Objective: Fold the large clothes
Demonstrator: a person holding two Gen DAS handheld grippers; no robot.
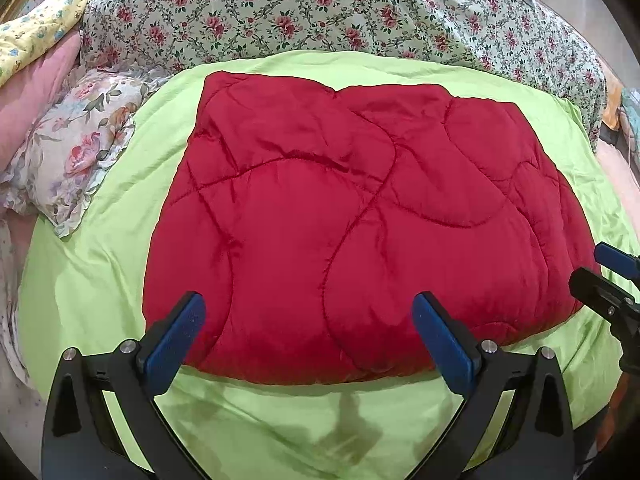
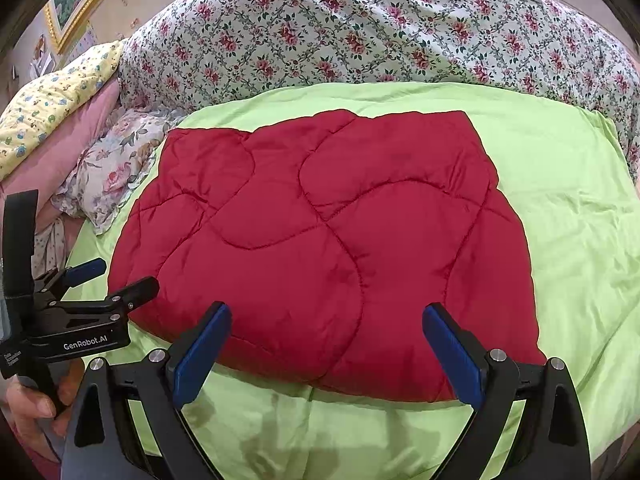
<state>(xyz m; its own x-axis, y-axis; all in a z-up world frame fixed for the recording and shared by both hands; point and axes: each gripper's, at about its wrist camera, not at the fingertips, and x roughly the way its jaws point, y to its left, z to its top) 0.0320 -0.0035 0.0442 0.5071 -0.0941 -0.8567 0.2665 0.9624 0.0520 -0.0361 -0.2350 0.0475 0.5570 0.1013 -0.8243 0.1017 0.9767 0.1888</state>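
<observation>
Left wrist view: left tool (image 1: 306, 336) spread, right tool (image 2: 326, 350) spread, both empty at six o'clock of red quilted garment (image 1: 360, 220). Risk: slippery puffy layers slide, fold springs apart on green sheet (image 1: 100, 280).

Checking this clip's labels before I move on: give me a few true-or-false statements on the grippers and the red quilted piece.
1. The red quilted piece lies on a green sheet. True.
2. The left gripper is shut on the red piece. False: it is open, holding nothing.
3. The right gripper is open. True.
4. A floral pillow lies on top of the red piece. False: it sits beside it, at its left.
</observation>
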